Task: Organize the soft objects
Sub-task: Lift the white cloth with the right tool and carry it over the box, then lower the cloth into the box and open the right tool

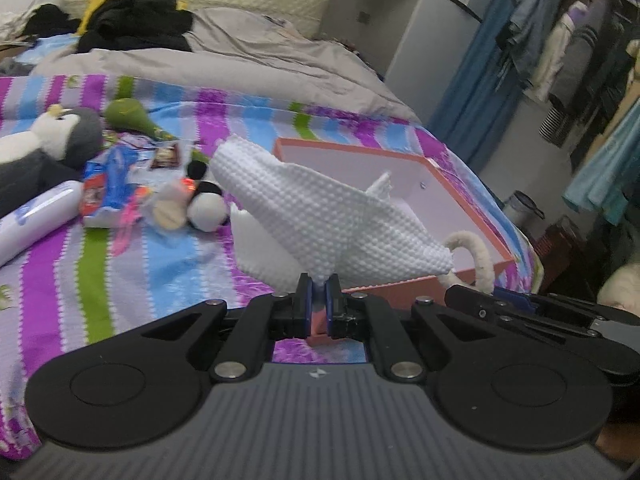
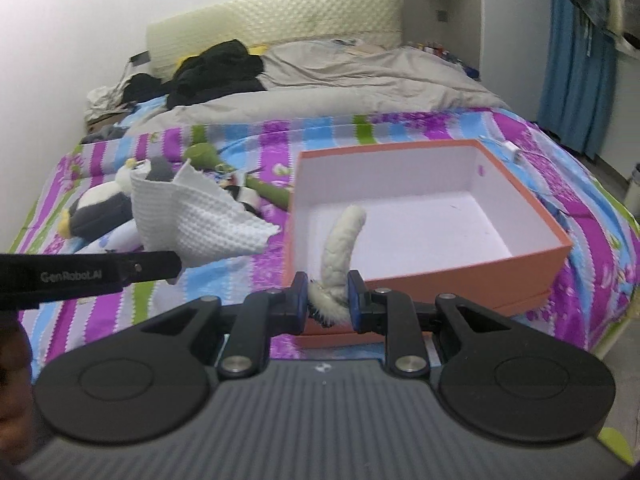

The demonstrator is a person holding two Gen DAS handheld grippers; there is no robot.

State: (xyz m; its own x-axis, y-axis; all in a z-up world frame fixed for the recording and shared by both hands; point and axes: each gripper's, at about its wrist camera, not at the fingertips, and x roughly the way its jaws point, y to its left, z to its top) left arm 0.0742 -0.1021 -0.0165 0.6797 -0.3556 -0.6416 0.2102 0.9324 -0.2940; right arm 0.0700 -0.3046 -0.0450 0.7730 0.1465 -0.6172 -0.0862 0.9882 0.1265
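My left gripper (image 1: 319, 280) is shut on a white textured cloth (image 1: 312, 216), which stands up from the jaws above the striped bed; the same cloth (image 2: 196, 220) shows at the left of the right wrist view. My right gripper (image 2: 329, 284) is shut on a cream fuzzy loop (image 2: 340, 248), which curves up in front of the open orange box (image 2: 520, 258). The box (image 1: 400, 156) has a white inside with nothing lying in it. A grey and white penguin plush (image 1: 60, 136), a green plush (image 1: 132, 116) and a small panda plush (image 1: 204, 204) lie on the bed at the left.
A white tube (image 1: 32, 216) and colourful packets (image 1: 112, 196) lie beside the plush toys. A grey duvet (image 1: 240, 60) and black clothes (image 1: 136, 20) cover the far end of the bed. Hanging clothes (image 1: 568, 52) fill a rack on the right. A white cable (image 2: 512, 148) lies past the box.
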